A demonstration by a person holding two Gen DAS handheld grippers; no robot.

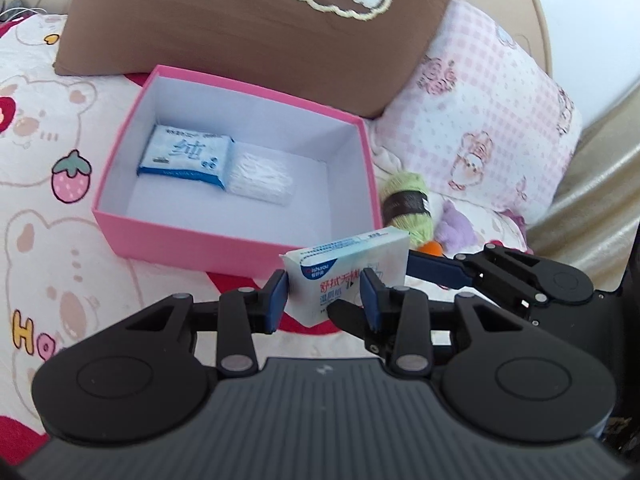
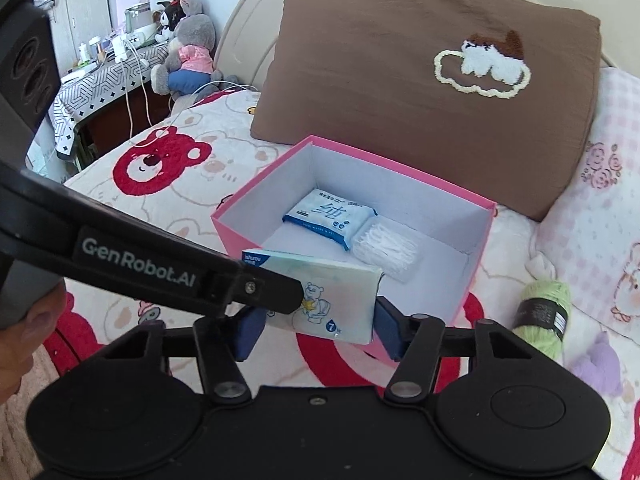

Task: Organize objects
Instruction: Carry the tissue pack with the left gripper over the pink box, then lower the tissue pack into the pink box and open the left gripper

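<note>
A white wipes pack [image 1: 348, 276] with red and blue print is held between both grippers, just in front of the pink box [image 1: 200, 240]. My left gripper [image 1: 324, 300] is shut on it. My right gripper [image 2: 316, 326] spans the same pack [image 2: 336, 300] from the other side, pads at its ends; its grip is unclear. The right gripper's fingers [image 1: 436, 268] show in the left wrist view. The box [image 2: 240, 236] holds a blue-and-white wipes pack [image 1: 186, 156] and a clear white packet [image 1: 260, 178].
A brown pillow [image 1: 256, 28] leans behind the box and a pink checked pillow [image 1: 488, 128] lies to the right. A green yarn skein [image 1: 408, 204], a purple plush [image 1: 456, 228] and something orange lie right of the box. A bedside table [image 2: 100, 76] stands far left.
</note>
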